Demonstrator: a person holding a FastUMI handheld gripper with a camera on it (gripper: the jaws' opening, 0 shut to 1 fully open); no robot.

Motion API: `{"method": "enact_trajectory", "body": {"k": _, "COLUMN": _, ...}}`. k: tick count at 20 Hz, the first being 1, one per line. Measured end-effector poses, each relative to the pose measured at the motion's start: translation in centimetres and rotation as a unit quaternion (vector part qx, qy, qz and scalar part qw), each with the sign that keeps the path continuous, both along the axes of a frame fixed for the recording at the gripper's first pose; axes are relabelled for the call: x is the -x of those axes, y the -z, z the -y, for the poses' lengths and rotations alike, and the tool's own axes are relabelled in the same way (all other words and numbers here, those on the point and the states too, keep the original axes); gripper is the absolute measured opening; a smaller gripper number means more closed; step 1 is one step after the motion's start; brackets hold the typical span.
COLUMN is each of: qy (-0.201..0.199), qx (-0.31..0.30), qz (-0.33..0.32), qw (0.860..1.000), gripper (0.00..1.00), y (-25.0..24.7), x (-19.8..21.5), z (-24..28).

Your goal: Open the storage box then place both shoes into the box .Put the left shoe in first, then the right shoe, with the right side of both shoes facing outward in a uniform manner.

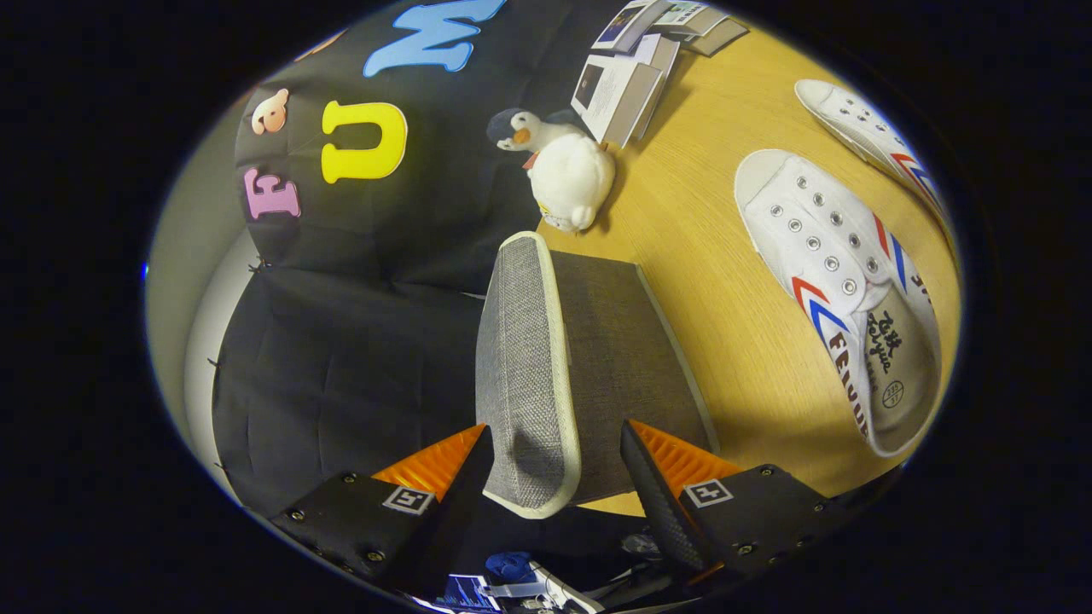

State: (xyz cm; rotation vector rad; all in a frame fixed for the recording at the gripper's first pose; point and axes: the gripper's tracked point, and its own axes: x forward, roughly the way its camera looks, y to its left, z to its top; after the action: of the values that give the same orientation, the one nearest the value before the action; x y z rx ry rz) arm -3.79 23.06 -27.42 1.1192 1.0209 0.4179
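A grey fabric storage box (627,341) with pale trim stands on the wooden table (708,281). Its lid (525,358) is swung up and stands on edge. My gripper (554,452) is open around the lid's near corner: one finger (465,477) lies against the lid, while a small gap separates the other finger (648,486) from it. Two white canvas shoes with red and blue stripes lie on the table beyond the box. The nearer shoe (832,273) shows its open heel. The farther shoe (870,132) lies behind it.
A white plush bird (563,170) with a dark head sits just past the box, against the booth's black cloth wall (358,358). Several booklets and cards (631,77) are stacked on the table behind the plush.
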Motion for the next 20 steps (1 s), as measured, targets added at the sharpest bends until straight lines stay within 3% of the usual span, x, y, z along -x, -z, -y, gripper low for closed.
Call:
{"method": "enact_trajectory", "body": {"k": 3, "qy": 0.014, "qx": -0.013, "qz": -0.008, "qw": 1.000, "gripper": 0.50, "y": -0.1, "x": -0.8, "z": -0.5}}
{"method": "enact_trajectory", "body": {"k": 4, "qy": 0.011, "qx": -0.013, "qz": -0.008, "qw": 1.000, "gripper": 0.50, "y": -0.2, "x": -0.5, "z": -0.3}}
{"method": "enact_trajectory", "body": {"k": 8, "qy": 0.000, "qx": -0.003, "qz": -0.005, "qw": 1.000, "gripper": 0.31, "y": -0.1, "x": -0.4, "z": -0.6}}
{"method": "enact_trajectory", "body": {"k": 9, "qy": 0.024, "qx": -0.018, "qz": 0.004, "qw": 1.000, "gripper": 0.27, "y": -1.8, "x": -1.1, "z": 2.8}}
{"method": "enact_trajectory", "body": {"k": 10, "qy": 0.036, "qx": -0.023, "qz": -0.001, "qw": 0.999, "gripper": 0.22, "y": -0.3, "x": -2.6, "z": -0.4}}
{"method": "enact_trajectory", "body": {"k": 11, "qy": 0.026, "qx": -0.020, "qz": 0.000, "qw": 0.999, "gripper": 0.06, "y": -1.0, "x": -1.9, "z": 0.2}}
{"method": "enact_trajectory", "body": {"k": 14, "qy": 0.001, "qx": 0.013, "qz": 0.030, "qw": 0.999, "gripper": 0.06, "y": -2.2, "x": -0.9, "z": -0.1}}
{"method": "enact_trajectory", "body": {"k": 16, "qy": -0.021, "qx": 0.029, "qz": 0.057, "qw": 0.998, "gripper": 0.01, "y": -3.5, "x": -0.6, "z": -0.7}}
{"method": "enact_trajectory", "body": {"k": 20, "qy": -0.033, "qx": 0.023, "qz": 0.084, "qw": 0.996, "gripper": 0.01, "y": -6.4, "x": -1.1, "z": -1.8}}
